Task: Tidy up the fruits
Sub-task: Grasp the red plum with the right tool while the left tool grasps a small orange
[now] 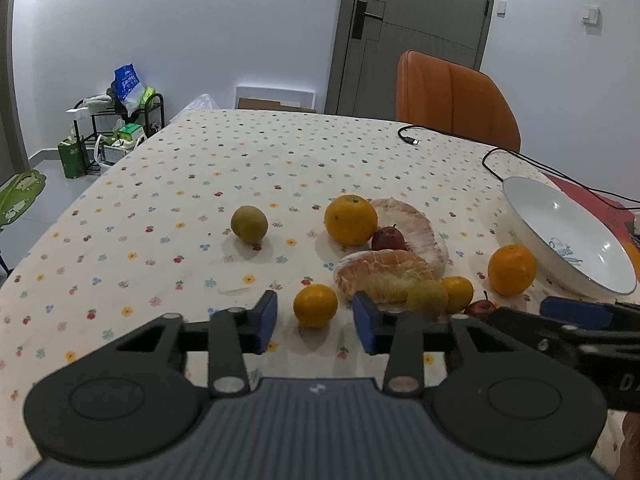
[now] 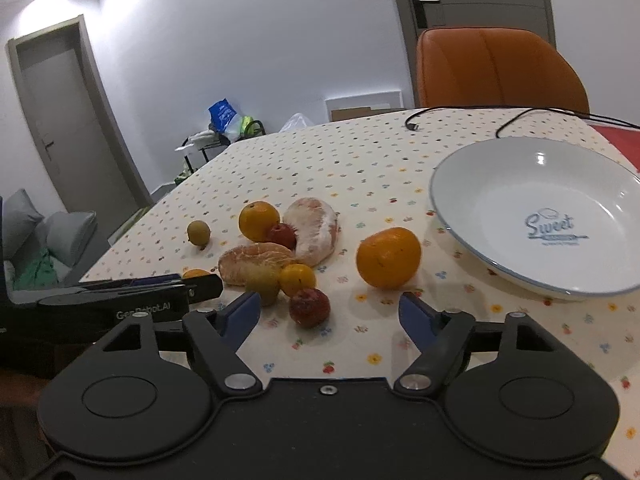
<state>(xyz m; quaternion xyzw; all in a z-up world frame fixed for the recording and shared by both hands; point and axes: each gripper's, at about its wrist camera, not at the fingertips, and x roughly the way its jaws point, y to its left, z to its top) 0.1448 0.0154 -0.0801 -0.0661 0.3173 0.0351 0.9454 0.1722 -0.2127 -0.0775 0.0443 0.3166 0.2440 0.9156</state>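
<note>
So both sets of jaws are spread wide and holding nothing. The left gripper hovers low over the table with a small orange sitting right in the gap between its blue pads, not touched yet as far as I can tell. The right gripper is lined up near a little dark red fruit, with a big orange just beyond its right pad.

The rest of the fruit is clumped in the middle: two peeled pomelo wedges, another orange, a second red fruit, a couple of yellowish ones, and a greenish-brown fruit off on its own to the left. The white plate on the right is still bare.

My read: nothing's sorted yet, this is the first pick. Next move is probably dropping the left jaws around that small orange and squeezing gently, since round fruit will roll off if it's nudged.
</note>
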